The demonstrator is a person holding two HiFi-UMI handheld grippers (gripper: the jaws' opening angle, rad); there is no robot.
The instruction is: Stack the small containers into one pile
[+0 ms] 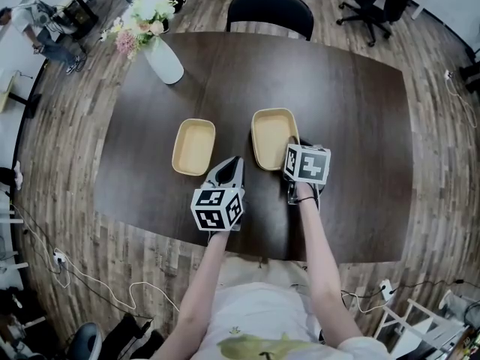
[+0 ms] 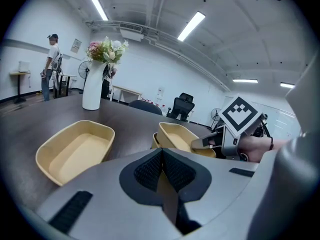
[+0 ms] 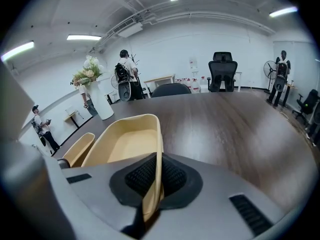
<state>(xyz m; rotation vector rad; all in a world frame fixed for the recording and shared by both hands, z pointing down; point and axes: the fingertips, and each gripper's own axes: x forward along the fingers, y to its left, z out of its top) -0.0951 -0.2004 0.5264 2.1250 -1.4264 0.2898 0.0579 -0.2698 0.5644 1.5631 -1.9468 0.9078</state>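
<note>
Two shallow beige containers lie side by side on the dark table (image 1: 352, 126). My right gripper (image 1: 292, 147) is shut on the right-hand rim of the right container (image 1: 271, 135); in the right gripper view that rim runs between the pads of the right gripper (image 3: 156, 176), with the right container (image 3: 125, 141) stretching ahead. The left container (image 1: 193, 147) lies free, also seen as the left container (image 3: 77, 149). My left gripper (image 1: 234, 160) hovers between the two near their front ends, shut and holding nothing. In the left gripper view, the left gripper (image 2: 162, 159) faces the left container (image 2: 75, 151) and right container (image 2: 177, 136).
A white vase with flowers (image 1: 161, 55) stands at the table's far left. A black chair (image 1: 270, 10) is pushed in at the far side. The table's right half is bare wood. People stand far off in the room.
</note>
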